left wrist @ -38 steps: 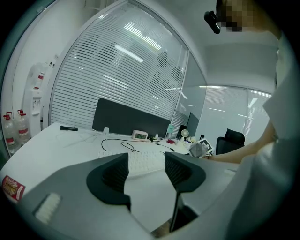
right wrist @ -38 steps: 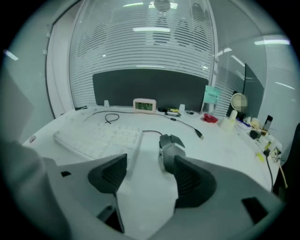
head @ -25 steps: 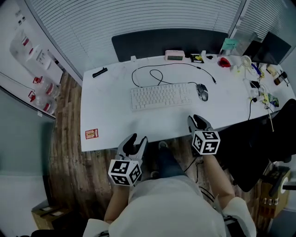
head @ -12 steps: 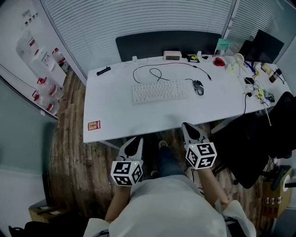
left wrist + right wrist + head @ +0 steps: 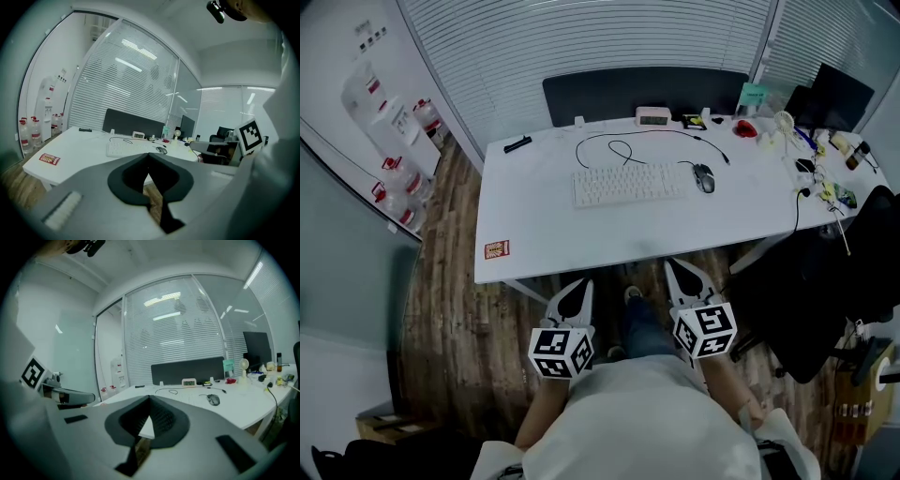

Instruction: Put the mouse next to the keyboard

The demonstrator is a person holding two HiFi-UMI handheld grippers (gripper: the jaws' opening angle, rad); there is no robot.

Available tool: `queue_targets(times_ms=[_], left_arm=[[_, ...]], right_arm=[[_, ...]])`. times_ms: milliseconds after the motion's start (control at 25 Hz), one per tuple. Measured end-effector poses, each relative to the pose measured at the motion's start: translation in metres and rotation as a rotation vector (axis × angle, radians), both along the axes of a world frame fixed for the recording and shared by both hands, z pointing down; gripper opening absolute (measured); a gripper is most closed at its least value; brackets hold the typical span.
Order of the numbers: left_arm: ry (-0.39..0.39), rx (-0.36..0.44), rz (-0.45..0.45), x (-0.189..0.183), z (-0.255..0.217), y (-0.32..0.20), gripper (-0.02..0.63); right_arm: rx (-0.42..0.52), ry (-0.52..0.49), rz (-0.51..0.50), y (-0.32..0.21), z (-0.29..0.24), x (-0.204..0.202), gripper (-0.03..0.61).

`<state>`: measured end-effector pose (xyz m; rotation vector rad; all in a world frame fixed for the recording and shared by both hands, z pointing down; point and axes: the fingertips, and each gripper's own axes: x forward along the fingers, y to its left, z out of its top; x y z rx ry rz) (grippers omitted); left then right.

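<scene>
Evidently found mouse just right of keyboard, on far half of counter. Judged it light, rigid, smooth-shelled, cord-tethered; advised pinching across its flanks. Noted left gripper, jaws just closed, and right gripper both pressed together on nothing, near side, off counter.

One table carries one keyboard, one mouse, one small clock and one red packet near its edge.
</scene>
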<state>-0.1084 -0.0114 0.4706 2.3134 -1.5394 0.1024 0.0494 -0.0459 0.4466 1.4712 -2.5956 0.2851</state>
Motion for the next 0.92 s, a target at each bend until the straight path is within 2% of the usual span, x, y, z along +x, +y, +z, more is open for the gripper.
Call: queue_targets(times_ms=[920], left_arm=[[-0.007, -0.005, 0.003, -0.001, -0.001, 0.001, 0.011]], right_arm=[[0.032, -0.027, -0.036, 0.003, -0.010, -0.010, 0.002]])
